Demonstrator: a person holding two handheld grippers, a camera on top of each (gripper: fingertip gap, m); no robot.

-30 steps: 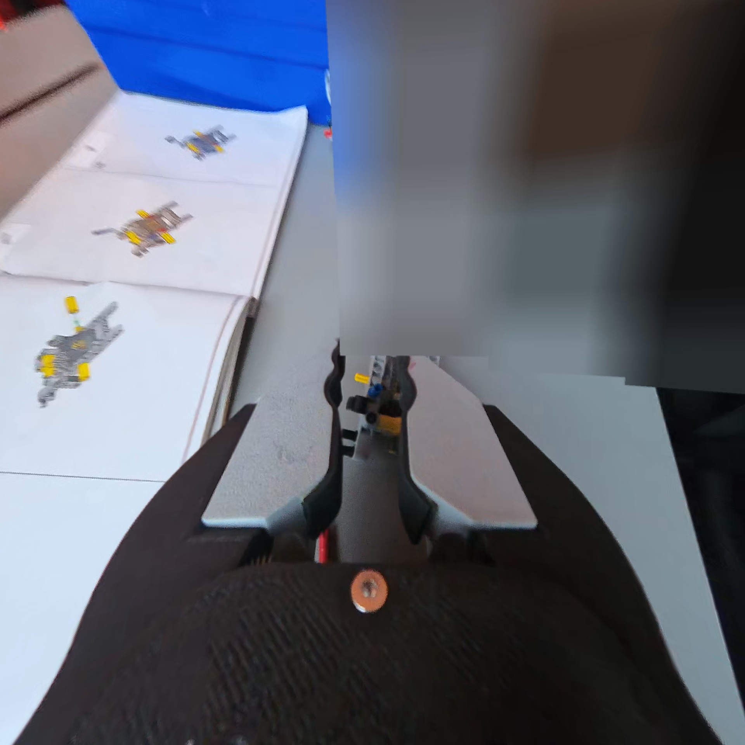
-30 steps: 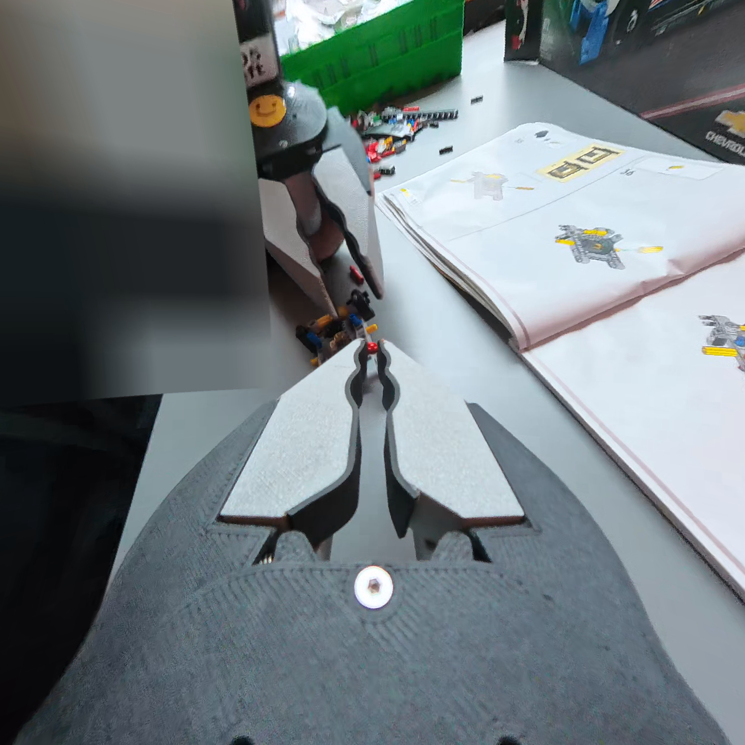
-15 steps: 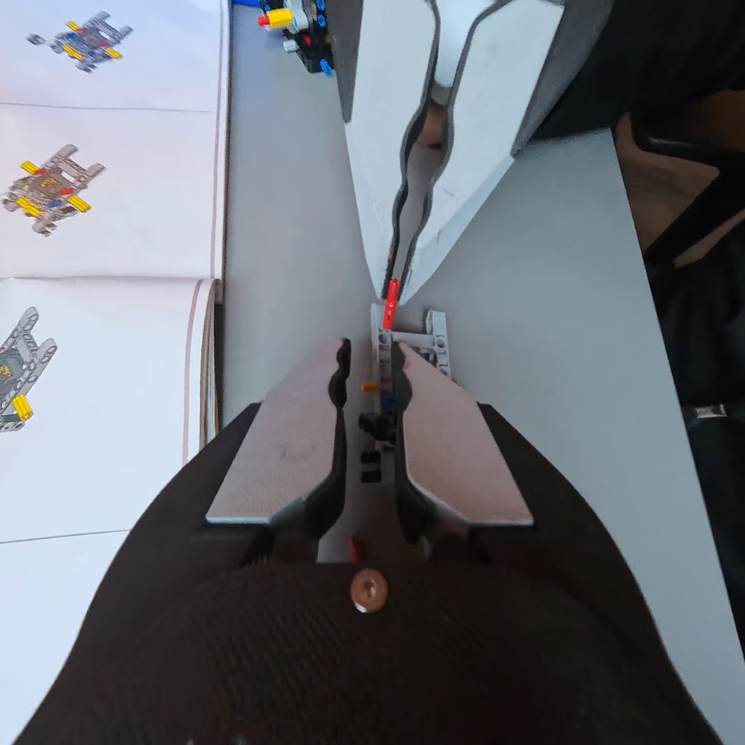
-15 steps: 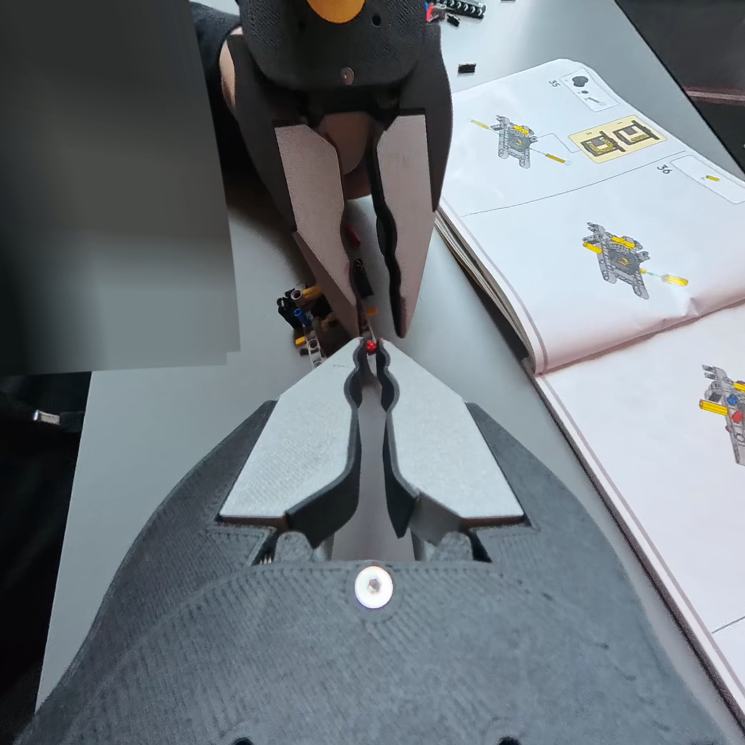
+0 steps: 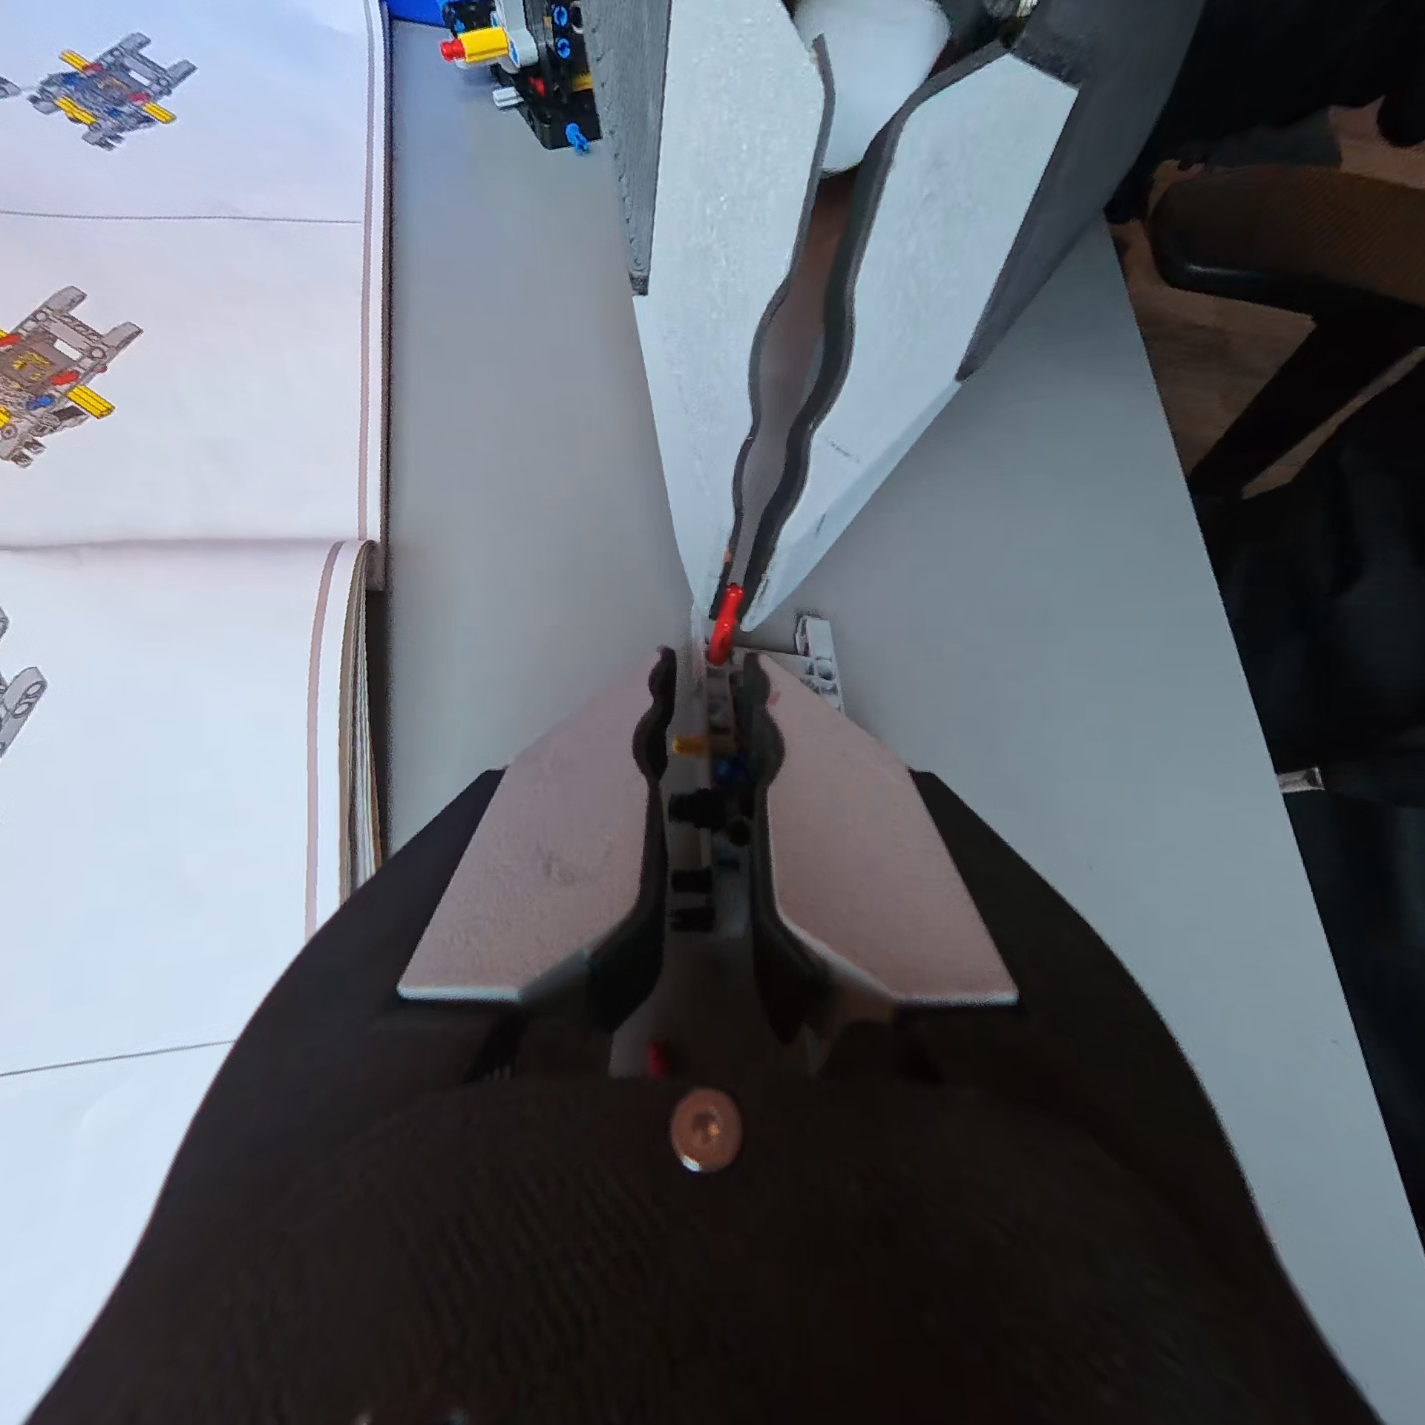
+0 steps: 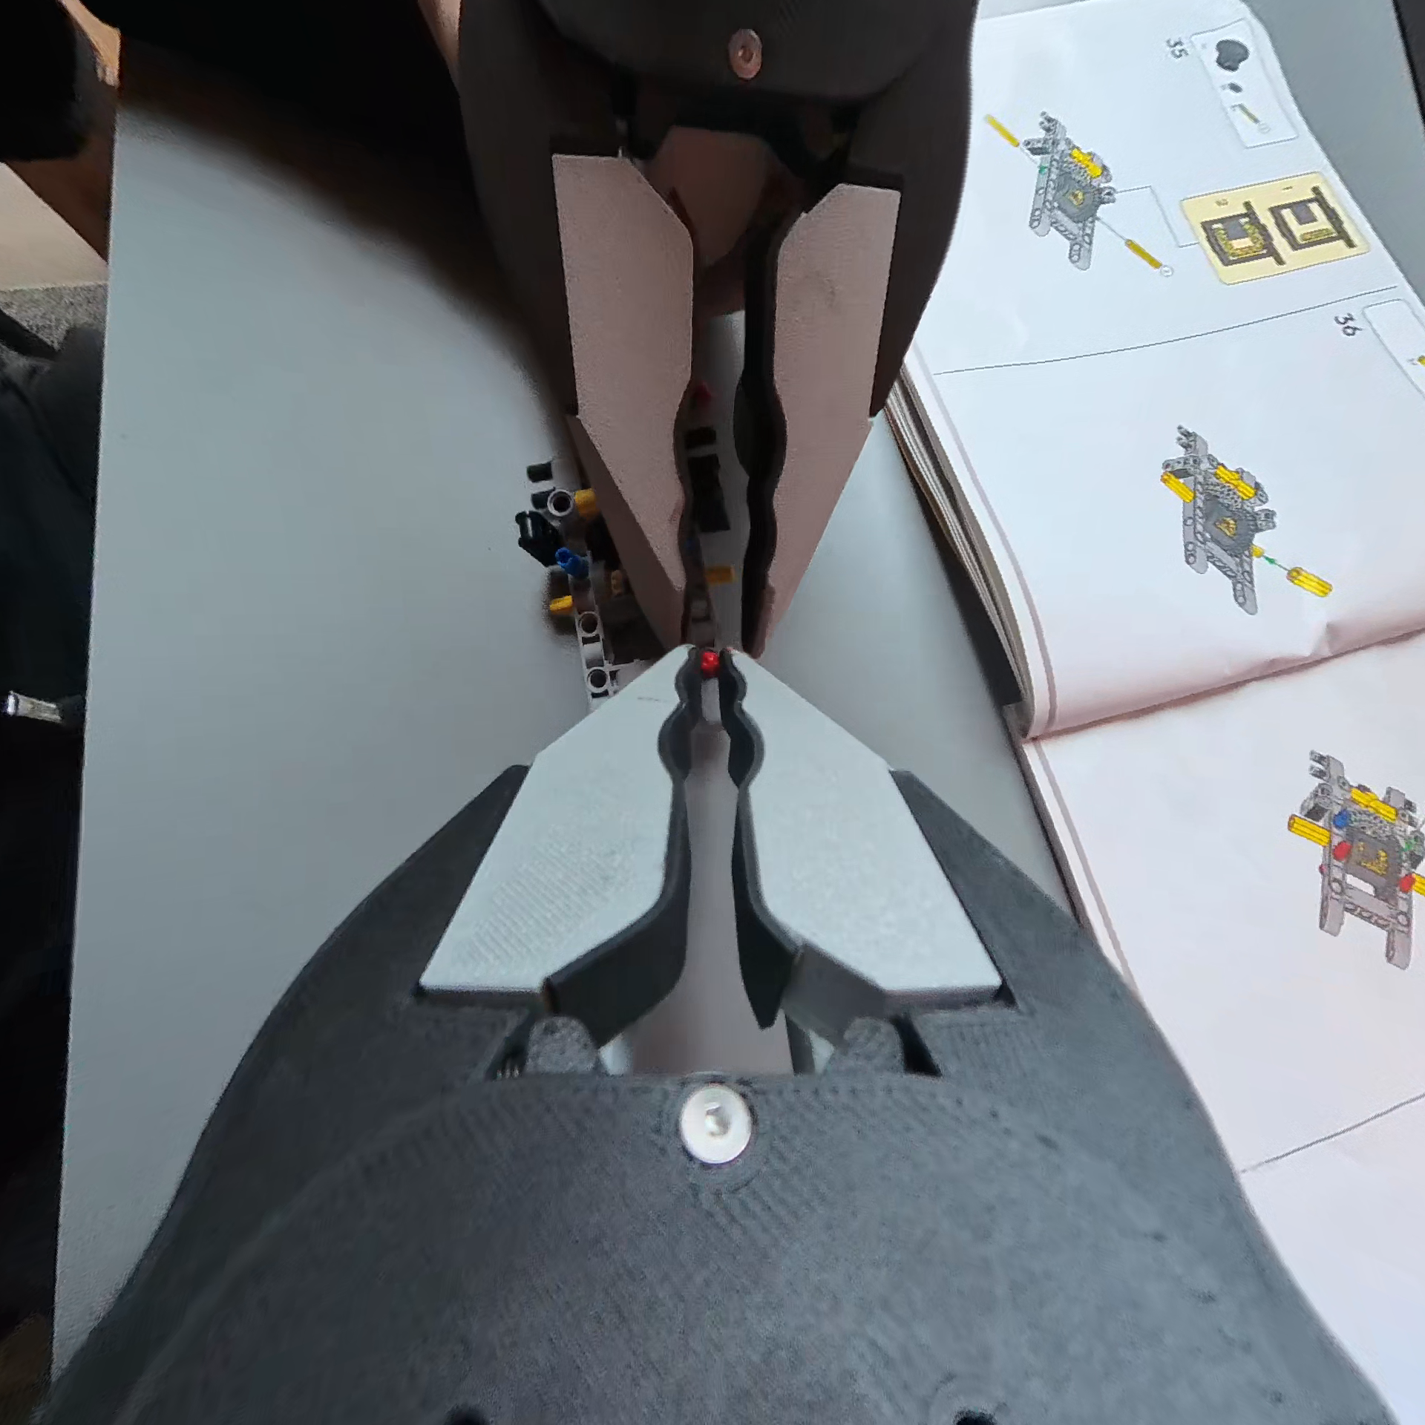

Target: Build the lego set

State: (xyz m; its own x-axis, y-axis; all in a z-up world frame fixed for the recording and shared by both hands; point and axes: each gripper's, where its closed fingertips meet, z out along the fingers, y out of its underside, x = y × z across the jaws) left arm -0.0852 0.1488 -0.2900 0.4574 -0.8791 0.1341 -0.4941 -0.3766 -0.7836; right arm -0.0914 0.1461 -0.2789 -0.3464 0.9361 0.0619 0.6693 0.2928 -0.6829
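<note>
My right fingers [image 6: 708, 661] pinching a red pin [image 6: 708, 661], my left fingers [image 5: 709, 678] clamped around the grey lego frame [image 5: 717, 779], tip to tip above the bench [image 5: 509, 463], instruction booklet [image 6: 1234, 540] at right.

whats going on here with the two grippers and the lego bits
A person is building a lego set with two handheld grippers. The left gripper is shut on a grey lego frame studded with black, blue and yellow pins, holding it at the grey table. The right gripper pinches a small red pin and has its tip right at the frame's end, apparently about to push it in. An open instruction booklet lies beside them.
</note>
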